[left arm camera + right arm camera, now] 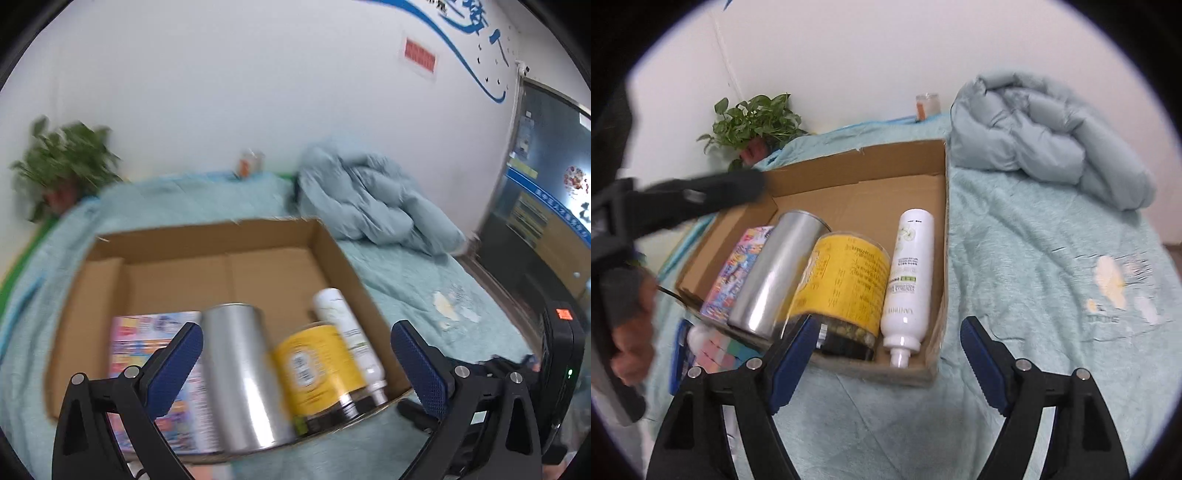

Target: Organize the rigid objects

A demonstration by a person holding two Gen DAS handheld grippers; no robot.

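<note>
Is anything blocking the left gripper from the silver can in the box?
Nothing visible does. The left gripper is open and empty above the box; the silver can lies exposed between the colorful book and yellow jar.

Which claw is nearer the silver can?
Left. The left claw is open right over the silver can; the right claw hangs open past the box's near edge.

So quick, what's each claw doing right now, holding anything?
Left claw: open, holding nothing, above the cardboard box.
Right claw: open, holding nothing.
</note>
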